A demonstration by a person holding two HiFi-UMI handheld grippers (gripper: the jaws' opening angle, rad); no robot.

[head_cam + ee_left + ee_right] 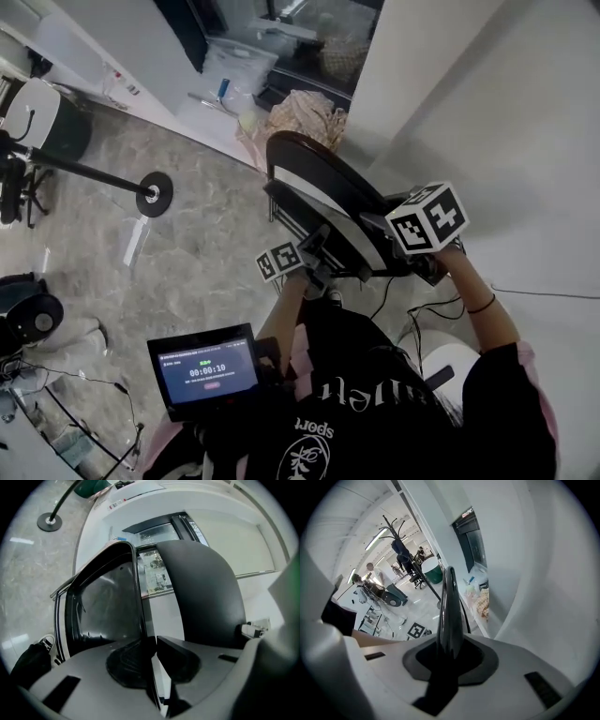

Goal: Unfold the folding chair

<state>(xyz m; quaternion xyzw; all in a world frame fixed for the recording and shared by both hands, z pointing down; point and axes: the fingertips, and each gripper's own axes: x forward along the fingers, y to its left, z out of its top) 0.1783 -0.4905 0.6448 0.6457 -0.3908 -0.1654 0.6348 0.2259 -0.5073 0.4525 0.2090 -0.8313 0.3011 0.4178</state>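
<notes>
Folding chair (314, 183) upright, mostly folded, dead ahead by white wall (525, 141), long axis running up and away. Left gripper (317, 251) narrow, pinching left panel rim (139, 597). Right gripper (401, 246) clamped on other panel edge (450, 611). Grips sit side by side; likely pull apart.

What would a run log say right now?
left claw: shut on folding chair | right claw: shut on folding chair | chair: not yet unfolded

Folding chair (314, 183) in front of the person, left gripper (151, 652) clamped on its left edge, right gripper (450, 651) clamped on its right edge, wall (525, 131) to its right, stand base (153, 194) on the floor (206, 234) to its left, bag (305, 114) behind it
</notes>
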